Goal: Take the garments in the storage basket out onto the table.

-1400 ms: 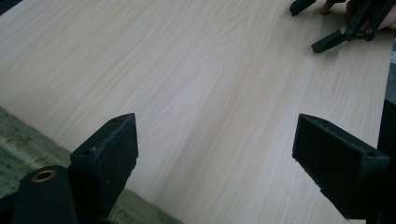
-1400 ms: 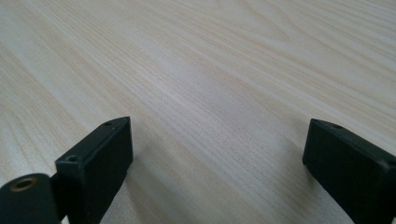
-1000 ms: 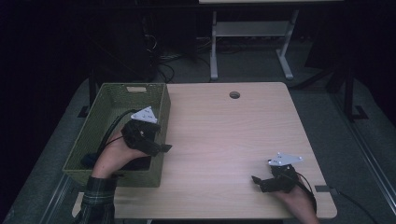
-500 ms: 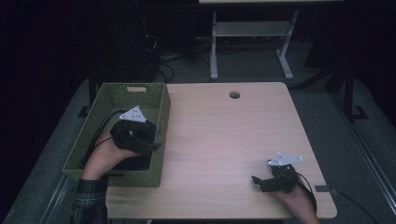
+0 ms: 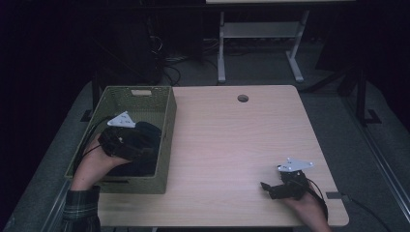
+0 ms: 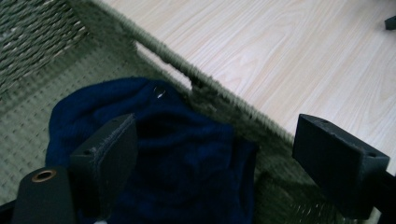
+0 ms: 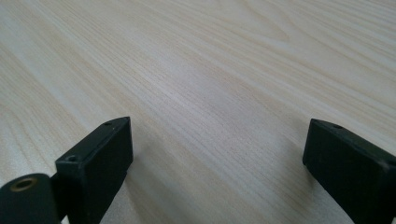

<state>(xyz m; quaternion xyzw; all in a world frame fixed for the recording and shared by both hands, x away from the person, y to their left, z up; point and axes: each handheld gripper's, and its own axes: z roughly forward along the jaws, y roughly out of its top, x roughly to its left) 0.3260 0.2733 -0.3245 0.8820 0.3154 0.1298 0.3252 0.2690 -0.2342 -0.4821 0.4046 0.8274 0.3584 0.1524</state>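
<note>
A green woven basket (image 5: 166,145) stands on the left end of the wooden table (image 5: 232,140). A dark blue cloth (image 5: 146,131) lies crumpled in it. My left gripper (image 5: 145,147) is held by a hand inside the basket, just over the cloth. In the left gripper view its jaws stand wide open (image 6: 217,135), with the blue cloth (image 6: 187,168) below them and the basket's wall (image 6: 224,102) beyond. My right gripper (image 5: 265,186) rests low at the table's near right corner, pointing left. Its jaws are open (image 7: 215,135) over bare wood.
A round cable hole (image 5: 242,98) sits near the table's far edge. Behind the table, a white metal stand (image 5: 256,30) and cables lie on the dark floor. The table's front edge runs just below the right hand.
My left gripper has shifted leftward and deeper into the basket, over the blue cloth. The right gripper has stayed where it was.
</note>
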